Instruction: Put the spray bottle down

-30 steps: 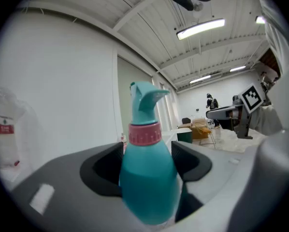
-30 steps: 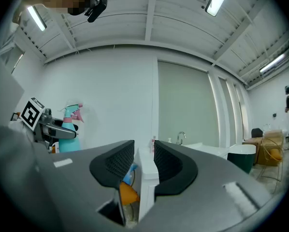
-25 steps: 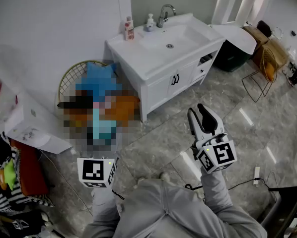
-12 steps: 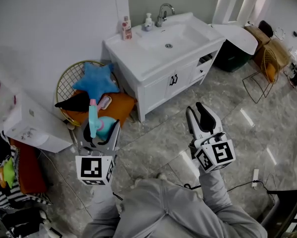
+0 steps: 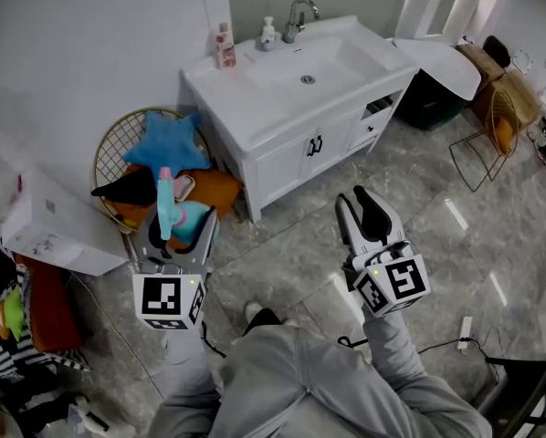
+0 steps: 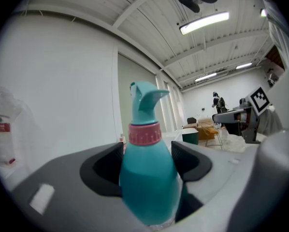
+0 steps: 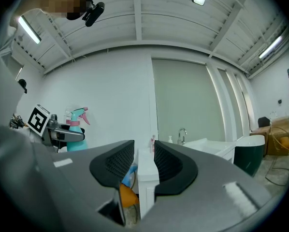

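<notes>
A teal spray bottle (image 5: 168, 210) with a pink collar stands upright between the jaws of my left gripper (image 5: 177, 233), which is shut on its body. In the left gripper view the spray bottle (image 6: 149, 178) fills the gap of the left gripper (image 6: 147, 161), its nozzle pointing right. I hold it in the air in front of the wire basket (image 5: 109, 153). My right gripper (image 5: 366, 210) hangs over the marble floor with a narrow gap and nothing between its jaws. The right gripper view shows the right gripper (image 7: 144, 161) empty and the spray bottle (image 7: 76, 129) far left.
A white vanity (image 5: 255, 121) with a sink and tap (image 5: 296, 21) stands ahead. The basket holds a blue star cushion (image 5: 168, 144) and other soft things. A white box (image 5: 45, 226) sits left, a green bin (image 5: 433, 99) and wire chair (image 5: 497, 117) right.
My left gripper has moved a little forward and left with the spray bottle in it. The right gripper has barely shifted.
</notes>
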The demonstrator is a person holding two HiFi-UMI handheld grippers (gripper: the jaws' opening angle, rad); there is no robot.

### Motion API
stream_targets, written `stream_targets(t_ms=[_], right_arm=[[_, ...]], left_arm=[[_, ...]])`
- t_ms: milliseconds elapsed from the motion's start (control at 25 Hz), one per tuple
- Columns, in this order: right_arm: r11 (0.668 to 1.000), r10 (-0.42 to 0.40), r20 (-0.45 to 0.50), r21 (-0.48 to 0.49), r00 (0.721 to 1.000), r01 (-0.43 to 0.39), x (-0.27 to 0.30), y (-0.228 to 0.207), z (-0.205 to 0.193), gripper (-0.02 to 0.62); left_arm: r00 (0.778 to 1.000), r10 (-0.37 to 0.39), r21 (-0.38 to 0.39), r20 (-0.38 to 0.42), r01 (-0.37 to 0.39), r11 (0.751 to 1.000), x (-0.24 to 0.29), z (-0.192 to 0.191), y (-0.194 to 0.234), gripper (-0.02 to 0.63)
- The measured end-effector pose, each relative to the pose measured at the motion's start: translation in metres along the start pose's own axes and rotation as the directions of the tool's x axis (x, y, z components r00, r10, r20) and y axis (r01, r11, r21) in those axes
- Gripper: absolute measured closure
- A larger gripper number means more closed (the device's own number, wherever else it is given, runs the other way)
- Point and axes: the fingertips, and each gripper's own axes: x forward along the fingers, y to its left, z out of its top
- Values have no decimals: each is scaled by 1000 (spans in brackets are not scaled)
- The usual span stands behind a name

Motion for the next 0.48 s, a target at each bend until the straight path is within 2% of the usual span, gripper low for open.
stream_targets(t_ms=[240,480], right_arm=[[1000,-14,-19,13,1000,14,40,-25,-15,468],[998,-57,-21,16,998,57,109,-55,-25,468]], left_arm=[[999,-25,-3,-22,25,1000,54,-12,12,244],[997,-68,4,-40,68,998,131,-26,43,244]])
